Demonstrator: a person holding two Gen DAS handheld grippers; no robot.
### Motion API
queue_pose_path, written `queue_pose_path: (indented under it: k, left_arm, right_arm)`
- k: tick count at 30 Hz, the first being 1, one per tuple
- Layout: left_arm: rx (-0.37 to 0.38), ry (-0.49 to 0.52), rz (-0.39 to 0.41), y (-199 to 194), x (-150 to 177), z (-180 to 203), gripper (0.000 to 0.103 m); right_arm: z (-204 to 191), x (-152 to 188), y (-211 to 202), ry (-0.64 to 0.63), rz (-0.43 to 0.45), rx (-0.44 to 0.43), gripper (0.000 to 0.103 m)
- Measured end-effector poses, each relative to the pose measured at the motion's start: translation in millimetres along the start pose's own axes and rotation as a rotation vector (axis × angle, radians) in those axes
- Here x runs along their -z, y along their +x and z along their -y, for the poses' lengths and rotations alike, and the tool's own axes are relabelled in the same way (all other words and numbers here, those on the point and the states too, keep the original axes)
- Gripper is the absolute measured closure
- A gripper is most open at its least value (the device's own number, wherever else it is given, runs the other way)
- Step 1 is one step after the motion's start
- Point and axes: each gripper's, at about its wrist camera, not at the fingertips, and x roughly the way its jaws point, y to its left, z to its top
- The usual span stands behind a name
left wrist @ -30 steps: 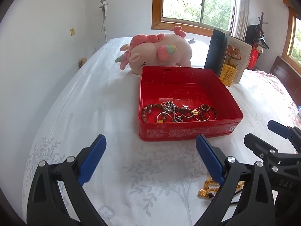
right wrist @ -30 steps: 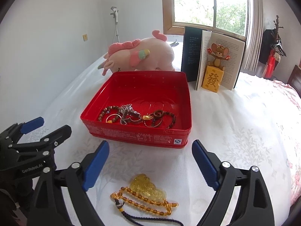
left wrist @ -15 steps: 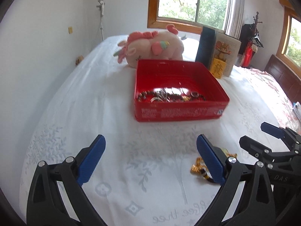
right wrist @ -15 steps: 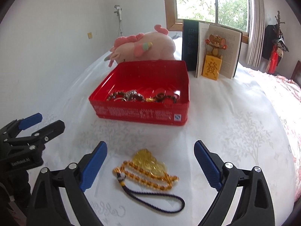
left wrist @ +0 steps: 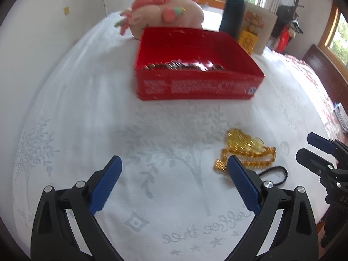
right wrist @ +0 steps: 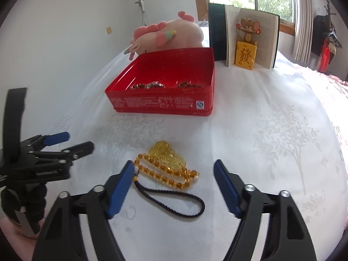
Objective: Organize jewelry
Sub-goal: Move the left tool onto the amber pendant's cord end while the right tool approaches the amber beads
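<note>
Fingers of my right gripper (right wrist: 174, 167) have just been closing around the amber bead string (right wrist: 167, 167) on the bed (right wrist: 271, 130), not yet pressing it. My left gripper (left wrist: 174, 163) stands wide open, empty, lower than before. The red tin (right wrist: 165, 104) holds mixed jewelry (right wrist: 152, 85). Only the right view shows the whole dark cord loop (right wrist: 174, 202).

Bare white bedspread (right wrist: 271, 130) lies open right of the red tin (right wrist: 169, 106) and between tin and amber beads (right wrist: 167, 165). The plush (right wrist: 167, 35) and the open book (right wrist: 250, 37) stand close behind the tin, closing off its far side. Left gripper (right wrist: 71, 143) sits just left of the beads. Right gripper (right wrist: 174, 174) straddles the beads, jaws just been closing, pads apart from them.
</note>
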Motion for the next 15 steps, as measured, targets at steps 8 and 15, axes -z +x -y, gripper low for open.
queue_pose_path:
  k: [8,15]
  left_arm:
    - [0.097,0.028,-0.134,34,-1,28,0.008]
    - [0.141,0.001,-0.266,64,6,44,0.031]
  right_arm:
    - [14,6,3,0.035,-0.022,-0.017,0.048]
    - [22,4,7,0.044,-0.032,-0.001,0.048]
